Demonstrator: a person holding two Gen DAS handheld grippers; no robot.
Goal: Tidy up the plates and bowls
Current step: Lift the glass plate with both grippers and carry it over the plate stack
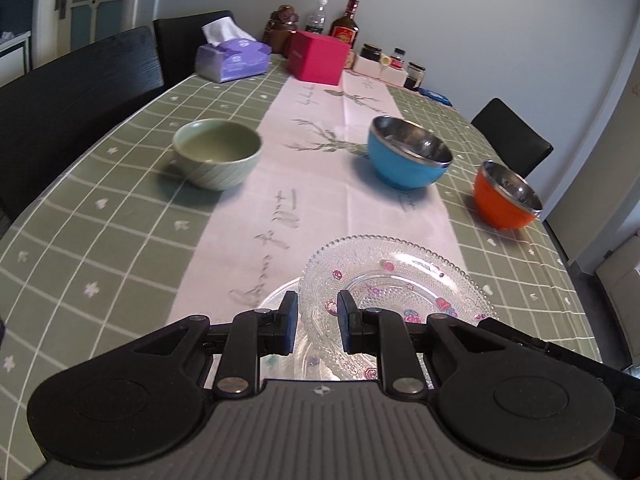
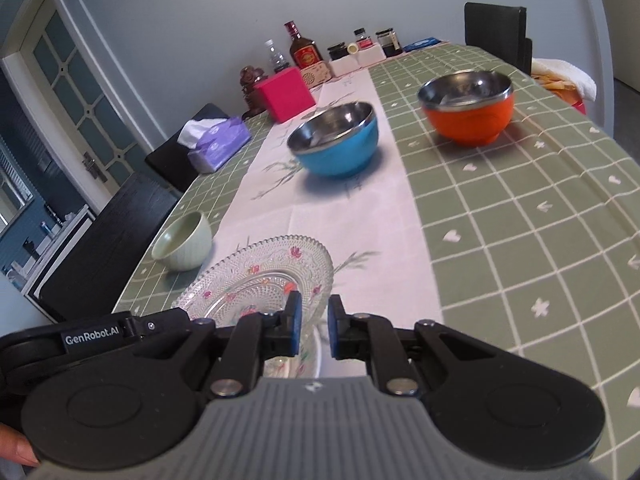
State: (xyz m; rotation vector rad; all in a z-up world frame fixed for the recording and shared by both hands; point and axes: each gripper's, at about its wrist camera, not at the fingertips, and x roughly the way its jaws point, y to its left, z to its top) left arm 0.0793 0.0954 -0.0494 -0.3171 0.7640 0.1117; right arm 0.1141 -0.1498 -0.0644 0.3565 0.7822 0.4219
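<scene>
Glass plate [image 1: 400, 276] rim sits between both grippers' narrow-gapped fingers [image 1: 289, 320], grip unclear; lower plate mostly hidden.

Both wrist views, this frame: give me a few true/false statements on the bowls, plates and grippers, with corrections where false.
1. Three bowls stand on the table: a green bowl, a blue bowl and an orange bowl. True.
2. The blue bowl sits inside the orange bowl. False: they stand apart, each on the cloth.
3. The patterned glass plate rests partly on another glass dish. True.
4. The left gripper is shut flat on nothing. False: its jaws are apart, straddling the plate's near rim.
5. The green bowl holds food. False: it looks empty.
6. The right gripper has its jaws apart near the plate's rim. True.
</scene>
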